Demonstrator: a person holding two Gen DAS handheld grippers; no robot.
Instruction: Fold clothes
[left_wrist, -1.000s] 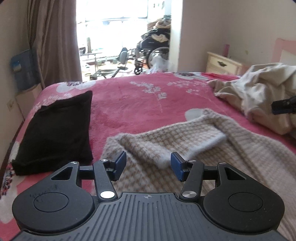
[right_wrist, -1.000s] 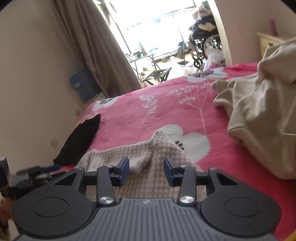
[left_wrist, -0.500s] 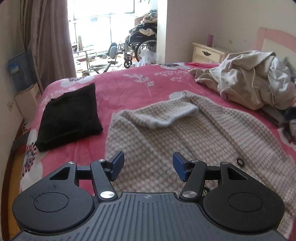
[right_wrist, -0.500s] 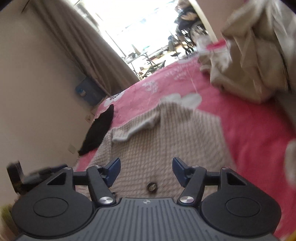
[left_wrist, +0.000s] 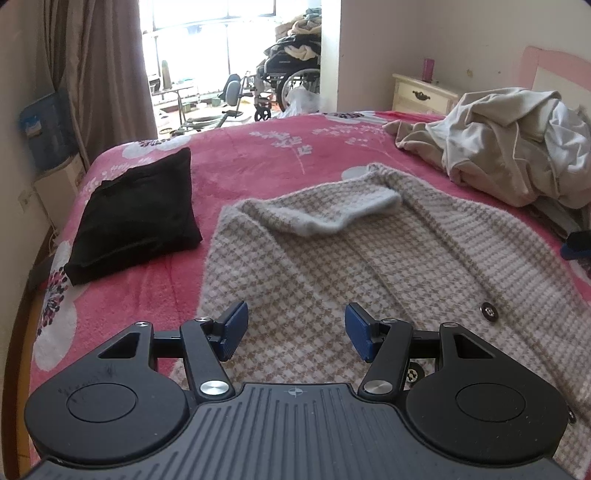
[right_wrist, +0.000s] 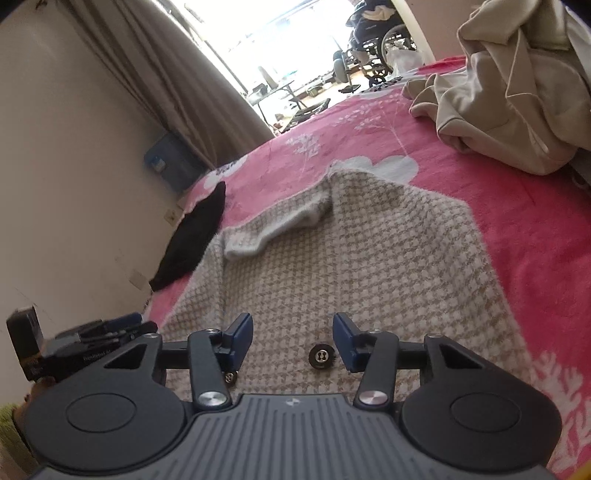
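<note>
Both the left gripper and right gripper hover wide apart and empty over the cardigan spread just ahead on the bed, seemingly lined up to pinch its near edge

We see a bed under a pink blanket with white flowers. A beige houndstooth cardigan lies spread flat on it. Left of the cardigan, close by but apart, sits a folded black garment. Beyond the cardigan's right side lies a crumpled heap of beige clothes.
</note>
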